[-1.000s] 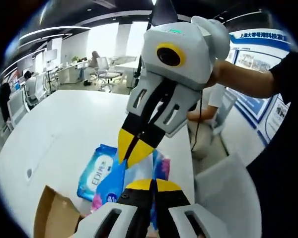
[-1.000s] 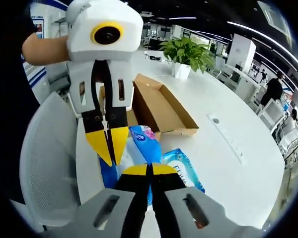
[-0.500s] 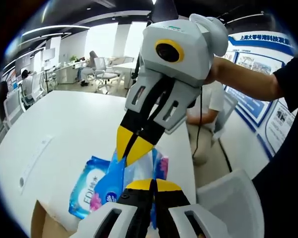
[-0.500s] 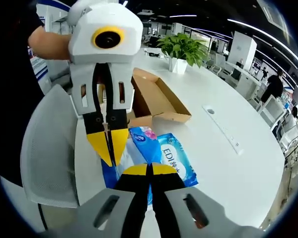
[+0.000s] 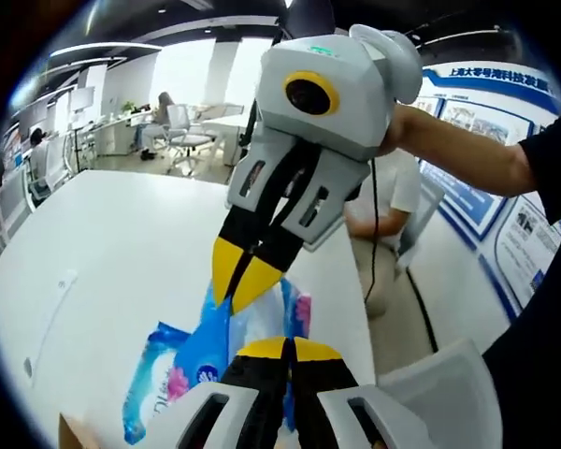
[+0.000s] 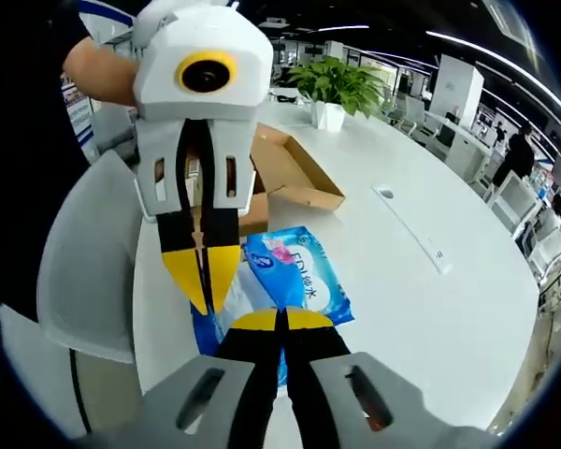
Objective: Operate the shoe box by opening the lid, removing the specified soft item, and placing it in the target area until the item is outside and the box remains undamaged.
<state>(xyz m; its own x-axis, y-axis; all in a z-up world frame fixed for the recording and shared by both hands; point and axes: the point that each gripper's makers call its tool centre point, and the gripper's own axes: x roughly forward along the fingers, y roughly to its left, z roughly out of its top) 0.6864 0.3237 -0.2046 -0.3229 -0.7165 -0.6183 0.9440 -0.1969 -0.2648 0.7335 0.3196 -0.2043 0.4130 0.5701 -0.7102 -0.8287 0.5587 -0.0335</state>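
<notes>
The blue wipes pack [image 6: 280,281] is held above the table [image 6: 430,309] just ahead of the box [image 6: 285,173], clamped between the left claw [image 5: 279,348] and right claw [image 6: 279,320], and could be torn if pulled apart unevenly.

two grippers, left [image 6: 202,281] and right [image 5: 245,285], one blue wipes pack [image 6: 294,276], one open box [image 6: 282,168], one white table [image 6: 421,290], one plant [image 6: 335,86], one grey chair [image 6: 89,262]

Both hand-held grippers [image 6: 282,323] [image 6: 202,281] clamped on blue pack [image 6: 294,276]
</notes>
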